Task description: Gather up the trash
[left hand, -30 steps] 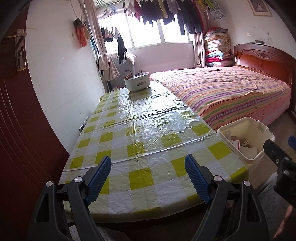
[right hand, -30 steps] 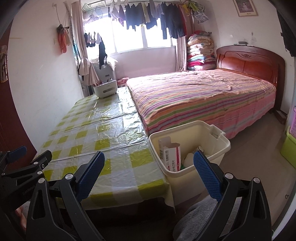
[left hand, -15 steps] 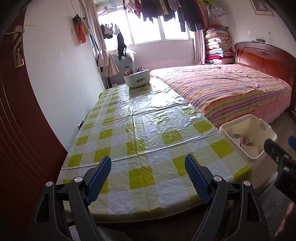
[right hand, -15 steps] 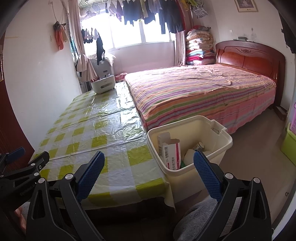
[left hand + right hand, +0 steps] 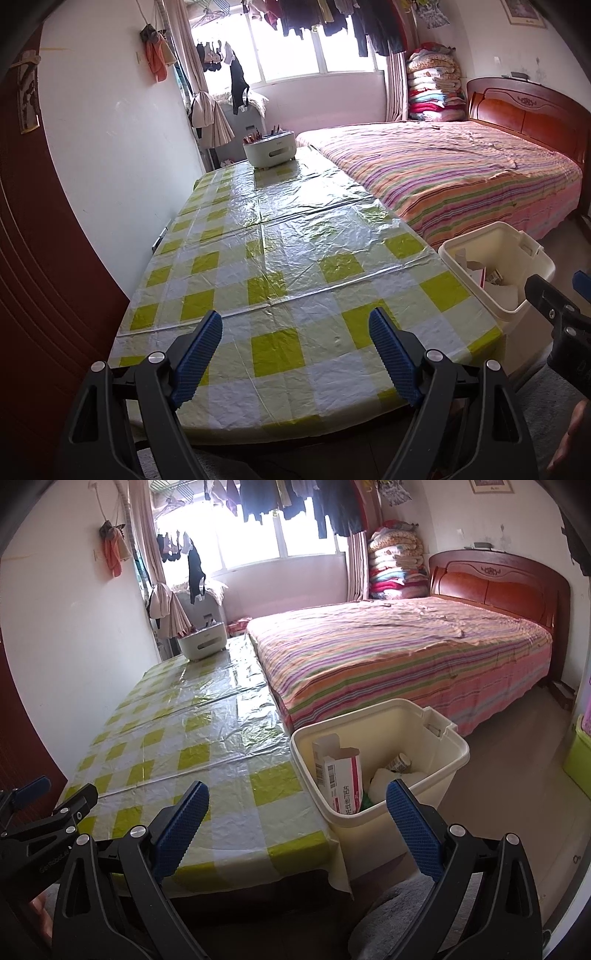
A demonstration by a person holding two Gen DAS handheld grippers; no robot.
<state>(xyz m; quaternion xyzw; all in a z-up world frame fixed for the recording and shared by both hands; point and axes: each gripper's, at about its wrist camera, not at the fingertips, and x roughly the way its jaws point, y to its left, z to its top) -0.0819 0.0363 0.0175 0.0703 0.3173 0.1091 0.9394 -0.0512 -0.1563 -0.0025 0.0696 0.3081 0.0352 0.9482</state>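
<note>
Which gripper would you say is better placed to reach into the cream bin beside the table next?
Right, probably. The right gripper is open with the cream bin and its red-and-white carton just ahead. The left gripper is open over the checked table, the bin off to its side.

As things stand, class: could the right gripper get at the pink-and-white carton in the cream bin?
Probably yes. The right gripper is open and empty, the cream bin has no lid, and the pink-and-white carton stands upright against its near wall, with nothing between it and the fingers.
</note>
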